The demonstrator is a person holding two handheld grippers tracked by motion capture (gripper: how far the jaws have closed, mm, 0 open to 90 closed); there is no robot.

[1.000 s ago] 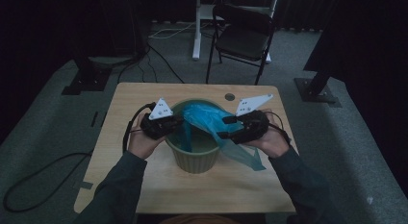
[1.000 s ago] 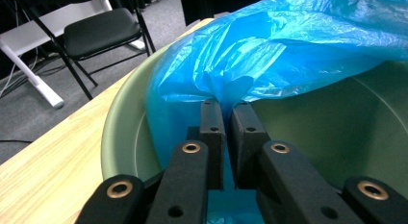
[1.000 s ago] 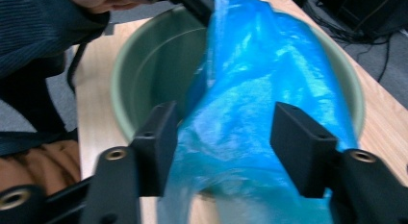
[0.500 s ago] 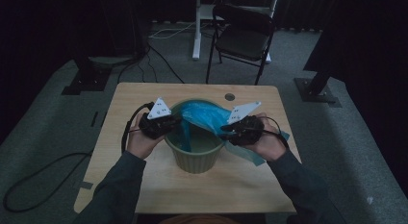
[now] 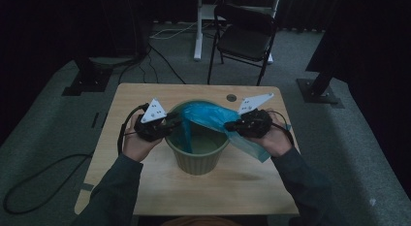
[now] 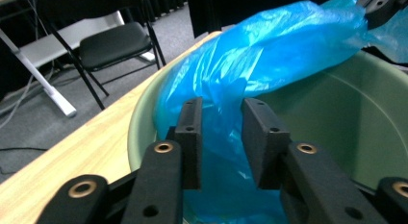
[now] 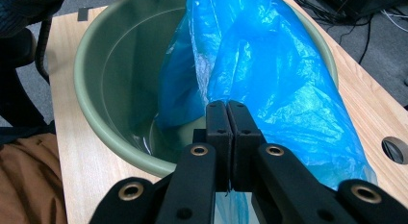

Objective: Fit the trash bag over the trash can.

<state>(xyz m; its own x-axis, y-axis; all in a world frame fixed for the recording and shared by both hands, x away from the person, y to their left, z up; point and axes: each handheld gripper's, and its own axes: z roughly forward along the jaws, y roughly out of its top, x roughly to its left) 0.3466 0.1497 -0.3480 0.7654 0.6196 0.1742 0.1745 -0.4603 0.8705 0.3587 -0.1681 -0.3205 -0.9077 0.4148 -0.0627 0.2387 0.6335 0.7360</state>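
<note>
A round pale-green plastic bucket (image 5: 197, 148) stands near the middle of the light wooden table (image 5: 145, 187), and a thin translucent blue plastic bag (image 5: 206, 117) is draped across its mouth, part hanging down inside the bucket and part spilling over the rim on the person's right, down toward the table top

The left hand-held gripper (image 5: 173, 124) sits at the bucket's left rim. In the left gripper view its jaws have just been opening; they stand partly apart with a bunched fold of the blue bag (image 6: 250, 89) running up between them, and the pads no longer press on the film

The right hand-held gripper (image 5: 231, 125) is at the bucket's right rim. In the right gripper view its jaws have just been closing and now meet pad to pad, pinching a gathered edge of the blue bag (image 7: 269, 80) just above the bucket's rim (image 7: 96, 123)

A black folding chair (image 5: 245, 39) stands on the grey floor beyond the table, well apart from the bucket
</note>
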